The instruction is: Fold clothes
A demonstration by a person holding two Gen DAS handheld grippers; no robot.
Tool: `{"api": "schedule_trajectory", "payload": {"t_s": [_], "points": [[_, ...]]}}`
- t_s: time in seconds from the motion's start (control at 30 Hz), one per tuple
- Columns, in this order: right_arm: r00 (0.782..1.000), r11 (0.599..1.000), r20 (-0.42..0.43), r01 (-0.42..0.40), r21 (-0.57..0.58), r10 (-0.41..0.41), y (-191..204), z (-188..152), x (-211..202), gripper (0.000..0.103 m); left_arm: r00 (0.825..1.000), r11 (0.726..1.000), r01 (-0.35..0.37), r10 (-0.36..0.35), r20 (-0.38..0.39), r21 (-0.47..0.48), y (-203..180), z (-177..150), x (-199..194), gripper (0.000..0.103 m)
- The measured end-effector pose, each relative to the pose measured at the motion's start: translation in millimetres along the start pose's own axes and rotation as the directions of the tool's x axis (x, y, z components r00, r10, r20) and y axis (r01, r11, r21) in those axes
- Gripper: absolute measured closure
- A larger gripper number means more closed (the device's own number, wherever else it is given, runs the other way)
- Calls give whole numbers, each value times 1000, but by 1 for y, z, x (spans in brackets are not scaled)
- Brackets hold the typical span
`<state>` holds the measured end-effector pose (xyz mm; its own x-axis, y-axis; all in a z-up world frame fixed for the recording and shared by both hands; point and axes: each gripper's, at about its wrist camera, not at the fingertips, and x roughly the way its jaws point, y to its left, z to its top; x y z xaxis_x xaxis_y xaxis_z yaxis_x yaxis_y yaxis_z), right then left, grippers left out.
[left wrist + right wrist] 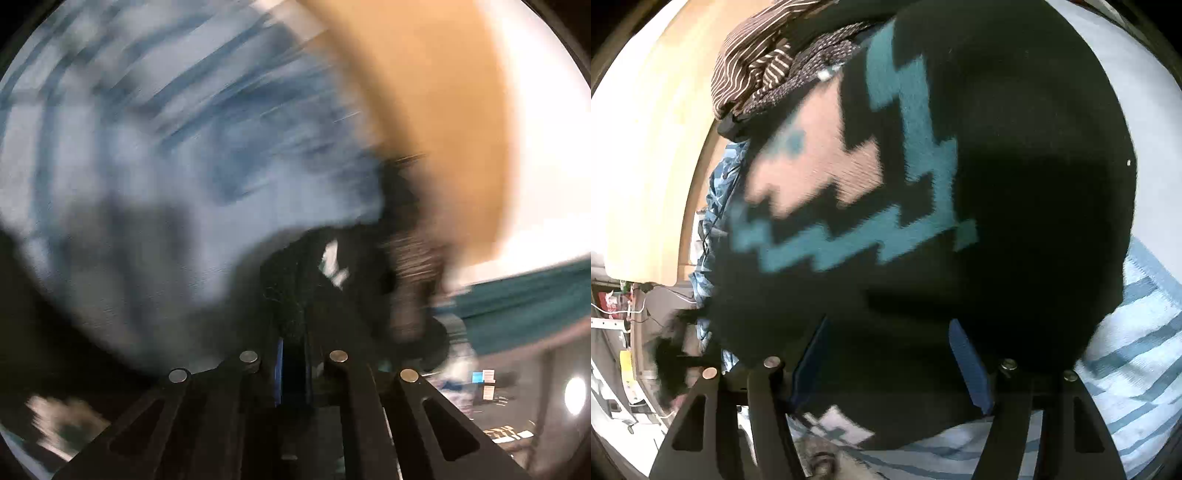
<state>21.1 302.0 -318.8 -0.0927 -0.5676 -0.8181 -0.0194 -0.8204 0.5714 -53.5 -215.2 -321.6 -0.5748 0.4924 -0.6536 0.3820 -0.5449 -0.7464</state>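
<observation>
A black knit sweater [1015, 147] with teal and pink blocky patterning fills the right wrist view and lies on a light blue striped cloth [1145, 332]. My right gripper [890, 354] is open, its blue-padded fingers [971, 362] spread over the sweater's near edge. In the blurred left wrist view my left gripper [293, 354] is shut on a fold of the black sweater [317, 273], lifted above the blue striped cloth [147, 147].
A brown striped garment [753, 62] and a dotted one [809, 70] lie bunched beyond the sweater. A pale wooden surface [653, 155] borders the cloth; it shows tan in the left wrist view [436, 110]. Teal fabric [524, 306] lies at the right.
</observation>
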Motion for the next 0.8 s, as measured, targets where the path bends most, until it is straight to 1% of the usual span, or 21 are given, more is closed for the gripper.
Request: {"api": "schedule_trajectory", "payload": {"t_s": [0.03,0.07,0.13,0.2,0.27,0.3,0.33,0.37,0.43,0.47,0.5,0.53,0.57,0.6,0.63,0.7,0.77,0.8], "points": [[1000,1000,-2,-10,9,10,0,-1,1,33,998,998,-53,52,-37,-27,14,0,6,95],[1000,1000,1,-20,20,20,-1,-2,-1,33,998,997,-49,47,-48,-59,25,-2,8,95],[999,998,23,-39,49,38,-6,-3,-10,33,999,998,-41,39,-32,-55,30,-7,3,95],[996,994,79,-52,96,44,-17,-1,-27,33,999,999,-41,40,-19,-16,26,-9,-7,95],[985,982,167,-72,172,43,-38,2,-53,31,999,999,-36,37,-8,19,21,-9,-14,95],[979,975,204,-76,210,33,-51,2,-66,30,1000,1000,-22,22,-5,15,21,-7,-20,95],[974,968,228,-71,242,15,-65,2,-78,26,1000,1000,-12,12,-7,-2,18,-5,-19,95],[968,959,252,-67,274,-4,-78,3,-89,25,1000,1000,-3,3,-9,-20,15,-2,-18,95],[963,946,263,-31,323,-58,-101,0,-104,25,1000,999,-11,10,-26,-52,18,-1,-17,94],[965,940,252,-17,341,-73,-110,-1,-104,24,999,997,-33,30,-41,-68,21,-2,-18,94],[970,935,231,-10,356,-77,-116,-3,-100,24,997,995,-54,49,-58,-83,23,-3,-17,90],[975,930,210,-13,368,-70,-121,-5,-94,24,995,993,-64,55,-85,-104,26,-4,-17,80],[980,924,192,-32,380,-45,-125,-6,-87,24,994,991,-44,31,-102,-126,29,-5,-19,72],[984,918,177,-61,393,-11,-128,-6,-77,24,994,989,-10,-6,-106,-147,31,-6,-22,55],[985,912,170,-87,400,19,-129,-5,-68,26,993,985,43,-60,-101,-168,33,-8,-29,46],[984,909,168,-120,400,56,-129,-1,-54,27,989,985,99,-113,-94,-141,27,-8,-42,43],[985,913,170,-109,393,44,-124,6,-39,27,982,982,155,-166,-92,-111,20,-7,-54,43],[984,914,176,-99,393,31,-125,8,-35,27,975,981,177,-185,-125,-75,11,-8,-56,43]]}}
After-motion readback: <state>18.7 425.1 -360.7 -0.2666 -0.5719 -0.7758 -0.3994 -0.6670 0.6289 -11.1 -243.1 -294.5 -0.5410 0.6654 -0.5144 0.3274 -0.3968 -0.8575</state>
